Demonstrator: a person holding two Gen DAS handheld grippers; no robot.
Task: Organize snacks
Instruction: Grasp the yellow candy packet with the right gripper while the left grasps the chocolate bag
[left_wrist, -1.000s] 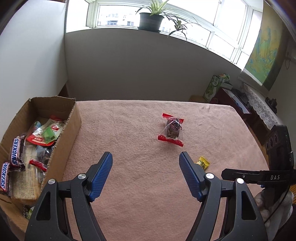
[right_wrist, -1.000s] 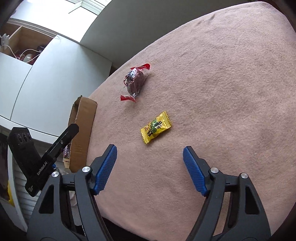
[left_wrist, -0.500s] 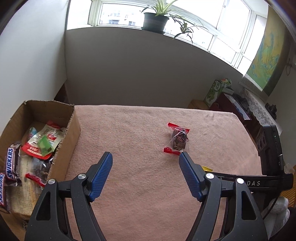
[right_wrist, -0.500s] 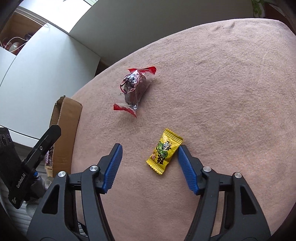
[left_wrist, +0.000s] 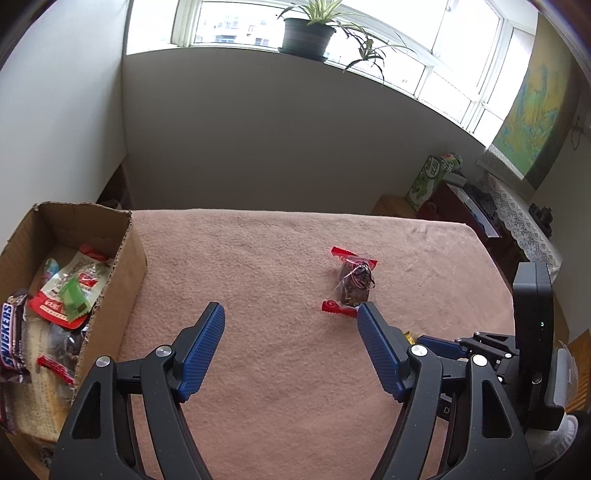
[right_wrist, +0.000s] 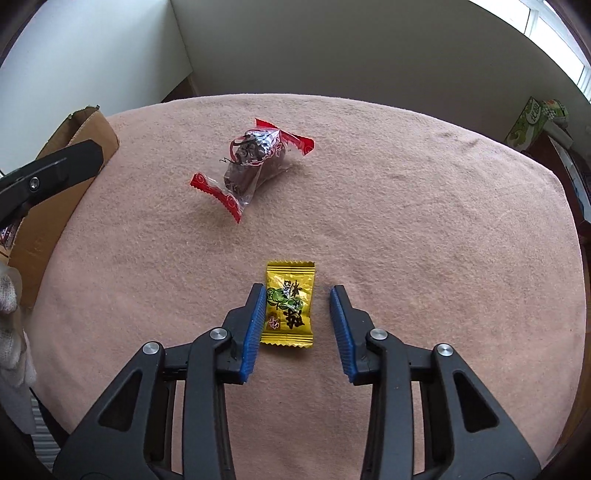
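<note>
Box (left_wrist: 125, 266) contents left-view only; right tongs (right_wrist: 297, 317) closing round yellow candy (right_wrist: 290, 304) (untouched).

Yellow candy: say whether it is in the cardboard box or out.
Out. The yellow candy lies flat on the pink tablecloth, between the closing jaws of the right hand-held gripper, well apart from the cardboard box.

yellow candy (right_wrist: 289, 303): flat on the cloth (right_wrist: 424, 221), nearer than the red one
red candy (right_wrist: 255, 162): clear wrapper, dark filling, beside the box (left_wrist: 110, 258)
</note>
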